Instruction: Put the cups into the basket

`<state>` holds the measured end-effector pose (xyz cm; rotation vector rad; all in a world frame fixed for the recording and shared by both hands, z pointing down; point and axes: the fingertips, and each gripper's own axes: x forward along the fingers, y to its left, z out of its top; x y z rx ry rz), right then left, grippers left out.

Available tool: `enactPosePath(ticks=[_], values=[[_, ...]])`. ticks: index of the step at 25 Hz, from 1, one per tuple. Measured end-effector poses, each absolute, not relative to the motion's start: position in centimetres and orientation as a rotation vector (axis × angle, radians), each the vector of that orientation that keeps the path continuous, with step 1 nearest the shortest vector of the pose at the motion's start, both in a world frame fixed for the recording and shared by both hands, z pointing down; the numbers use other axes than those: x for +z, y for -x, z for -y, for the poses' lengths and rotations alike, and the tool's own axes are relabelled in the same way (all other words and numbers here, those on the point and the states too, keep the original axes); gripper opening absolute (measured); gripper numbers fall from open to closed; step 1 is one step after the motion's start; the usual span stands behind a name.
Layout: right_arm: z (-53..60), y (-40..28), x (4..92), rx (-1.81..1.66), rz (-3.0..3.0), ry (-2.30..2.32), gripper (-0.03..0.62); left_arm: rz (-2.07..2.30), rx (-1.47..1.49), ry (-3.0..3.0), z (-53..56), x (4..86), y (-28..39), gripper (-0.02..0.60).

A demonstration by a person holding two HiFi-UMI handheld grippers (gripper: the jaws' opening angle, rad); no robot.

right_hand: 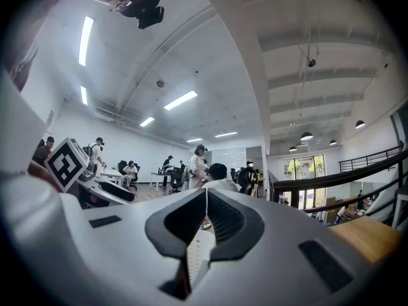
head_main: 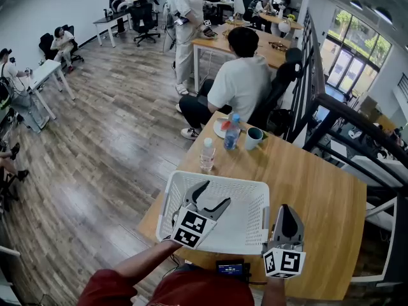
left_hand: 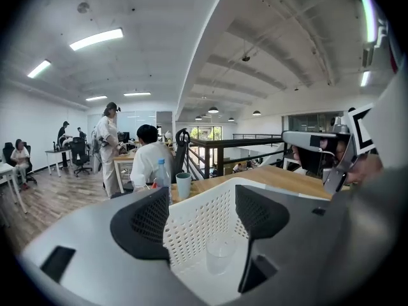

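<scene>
White perforated basket (head_main: 245,212) holds one clear cup (left_hand: 220,254), upright. Beyond it, a teal cup (head_main: 254,138) stands upright on the wooden table (head_main: 319,190).

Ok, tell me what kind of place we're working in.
Probably an open-plan office: several desks with wheeled office chairs, people seated at them, and strip lights along the ceiling.

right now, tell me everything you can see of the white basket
The white basket is a rectangular plastic tub with perforated walls and a solid rim. It sits upright on the wooden table, by the edge nearest the person. A clear cup stands inside it. The open left gripper hovers over it, and the shut right gripper is beside its right wall.
</scene>
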<state>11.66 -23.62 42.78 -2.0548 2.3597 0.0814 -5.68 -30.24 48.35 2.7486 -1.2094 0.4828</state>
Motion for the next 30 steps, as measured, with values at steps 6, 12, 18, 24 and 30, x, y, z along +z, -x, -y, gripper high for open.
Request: enactPosePath(ticks=[6, 12, 18, 24, 30], values=[[23.7, -11.0, 42.7, 0.082, -2.361, 2.059, 0.012, 1.281, 0.4, -2.771, 29.8, 46.9, 6.7, 0.319], [23.7, -10.5, 42.5, 0.089, -2.38, 2.048, 0.012, 1.366, 0.41, -2.849, 29.0, 45.3, 7.1, 0.319], [24.0, -10.2, 42.4, 0.102, -2.398, 2.037, 0.012, 1.377, 0.337, -2.853, 28.9, 45.1, 7.1, 0.319], [24.1, -9.9, 42.2, 0.113, -2.41, 2.032, 0.012, 1.415, 0.313, -2.811, 29.1, 45.4, 8.2, 0.319], [24.2, -9.6, 41.7, 0.122, -2.419, 2.024, 0.012, 1.401, 0.281, -2.839, 28.7, 44.6, 8.4, 0.318]])
